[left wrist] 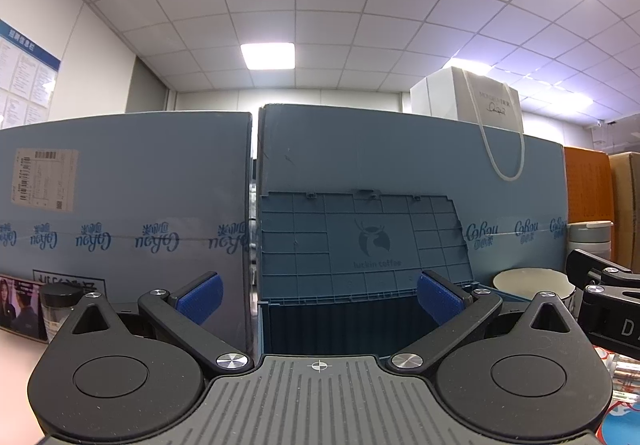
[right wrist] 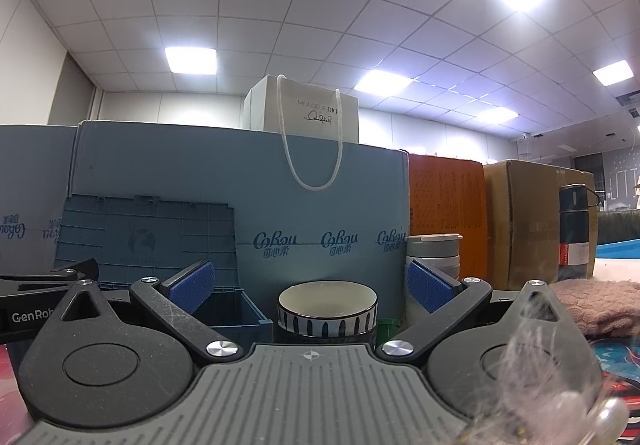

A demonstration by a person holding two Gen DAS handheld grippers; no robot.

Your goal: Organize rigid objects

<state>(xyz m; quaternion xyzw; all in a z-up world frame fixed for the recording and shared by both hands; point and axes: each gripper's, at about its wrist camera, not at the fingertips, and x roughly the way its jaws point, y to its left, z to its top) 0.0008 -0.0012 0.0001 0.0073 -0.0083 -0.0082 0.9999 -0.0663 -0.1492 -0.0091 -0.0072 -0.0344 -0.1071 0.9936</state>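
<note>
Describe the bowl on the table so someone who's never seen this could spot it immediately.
Find the big blue cardboard box with the white gift bag on top. In front of it, right of the open blue crate, sits the bowl: cream inside, dark vertical dashes outside.

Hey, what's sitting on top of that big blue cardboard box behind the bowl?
A white paper gift bag stands on the blue cardboard box; its white cord handle hangs down the box's front. The bag's base and whatever lies behind it are hidden by the box's top edge.
</note>
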